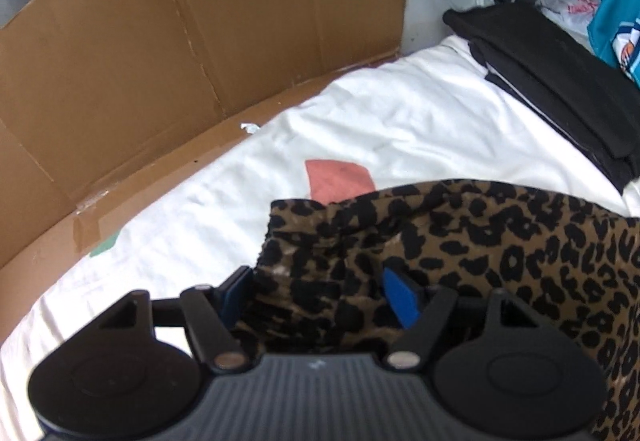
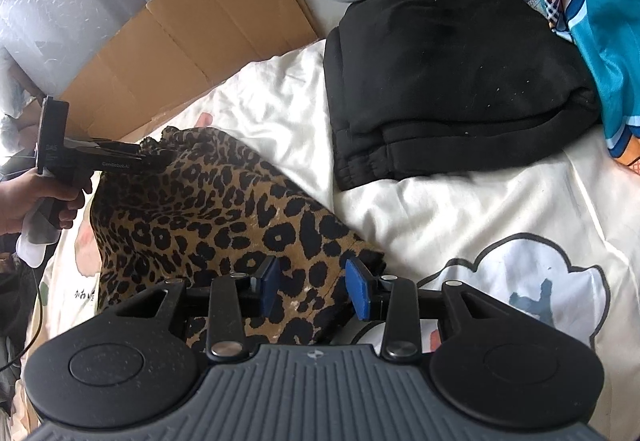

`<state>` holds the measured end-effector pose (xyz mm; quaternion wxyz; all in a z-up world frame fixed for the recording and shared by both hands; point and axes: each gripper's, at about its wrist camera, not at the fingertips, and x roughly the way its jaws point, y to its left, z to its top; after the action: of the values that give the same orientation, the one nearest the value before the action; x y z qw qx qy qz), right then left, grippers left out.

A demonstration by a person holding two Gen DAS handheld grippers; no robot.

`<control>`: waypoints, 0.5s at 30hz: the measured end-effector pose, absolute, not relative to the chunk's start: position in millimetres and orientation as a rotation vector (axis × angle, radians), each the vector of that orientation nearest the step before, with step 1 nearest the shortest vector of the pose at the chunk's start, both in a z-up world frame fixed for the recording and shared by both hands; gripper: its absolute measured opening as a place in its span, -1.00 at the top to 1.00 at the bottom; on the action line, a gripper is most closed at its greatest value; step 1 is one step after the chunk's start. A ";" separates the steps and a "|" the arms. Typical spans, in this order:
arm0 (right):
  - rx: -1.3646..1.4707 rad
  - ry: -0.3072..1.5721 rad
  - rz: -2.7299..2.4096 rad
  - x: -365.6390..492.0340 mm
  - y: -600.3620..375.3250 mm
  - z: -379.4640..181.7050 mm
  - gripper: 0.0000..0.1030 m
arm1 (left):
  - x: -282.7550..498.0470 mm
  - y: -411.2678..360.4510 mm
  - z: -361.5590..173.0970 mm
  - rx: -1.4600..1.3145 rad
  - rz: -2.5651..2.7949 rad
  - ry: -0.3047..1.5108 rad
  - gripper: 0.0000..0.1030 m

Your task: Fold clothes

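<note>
Open white bedsheet point(image 1: 400, 113) runs through the frame middle of the left wrist view, between the cardboard point(image 1: 180, 41) wall at upper left and the folded black garment point(image 2: 452, 81) at upper right; clear passage there. Leopard-print cloth point(image 2: 208, 201) fills the lower centre. Teal fabric point(image 2: 592, 21) blocks the far right edge. In the right wrist view, bare sheet at lower right is free.

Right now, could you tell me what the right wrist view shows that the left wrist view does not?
Only the right wrist view shows the person's hand holding the left gripper, and a cloud print on the sheet. Only the left wrist view shows a pink patch. Both share the leopard-print garment, the folded black clothing, cardboard and the white sheet.
</note>
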<state>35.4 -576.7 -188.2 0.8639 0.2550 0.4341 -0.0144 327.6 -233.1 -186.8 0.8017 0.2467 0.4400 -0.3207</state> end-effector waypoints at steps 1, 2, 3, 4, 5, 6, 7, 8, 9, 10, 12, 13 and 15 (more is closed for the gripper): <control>0.531 0.911 -0.032 36.3 -575.4 -188.5 0.18 | 326.8 -233.2 -185.4 0.536 -0.692 0.932 -0.41; 0.527 0.912 -0.033 37.3 -574.0 -188.7 0.18 | 326.4 -233.7 -184.0 0.543 -0.697 0.922 -0.40; 0.523 0.914 -0.035 38.3 -572.7 -188.9 0.18 | 326.7 -234.6 -182.7 0.551 -0.706 0.918 -0.38; 0.520 0.916 -0.042 39.3 -572.2 -189.7 0.18 | 326.9 -235.2 -181.6 0.560 -0.714 0.915 -0.30; 0.517 0.919 -0.049 40.4 -571.7 -190.5 0.18 | 326.9 -235.3 -181.0 0.568 -0.718 0.910 -0.22; 0.514 0.921 -0.056 41.3 -571.7 -191.3 0.18 | 326.4 -235.6 -180.8 0.579 -0.722 0.903 -0.15; 0.506 0.923 -0.062 42.0 -571.7 -192.0 0.18 | 325.9 -236.0 -180.7 0.590 -0.725 0.897 -0.14; 0.498 0.925 -0.069 42.7 -571.7 -192.6 0.18 | 324.4 -235.9 -179.7 0.604 -0.731 0.887 -0.12; 0.492 0.925 -0.078 42.4 -572.4 -192.8 0.18 | 321.1 -235.0 -177.3 0.621 -0.740 0.870 -0.10; 0.487 0.925 -0.088 42.1 -573.0 -193.0 0.18 | 317.8 -233.7 -174.1 0.635 -0.750 0.851 -0.07; 0.478 0.925 -0.108 40.9 -574.8 -193.4 0.18 | 313.2 -230.0 -166.5 0.635 -0.767 0.824 -0.05; 0.474 0.925 -0.115 40.3 -576.1 -193.7 0.18 | 311.6 -228.6 -163.2 0.633 -0.774 0.814 -0.04; 0.468 0.925 -0.131 39.3 -578.7 -194.7 0.18 | 308.7 -226.6 -156.3 0.626 -0.780 0.791 -0.03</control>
<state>39.3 -578.7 -194.7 0.8665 0.2233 0.4420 -0.0623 308.7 -226.6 -156.3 0.8035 0.2923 0.3692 -0.3643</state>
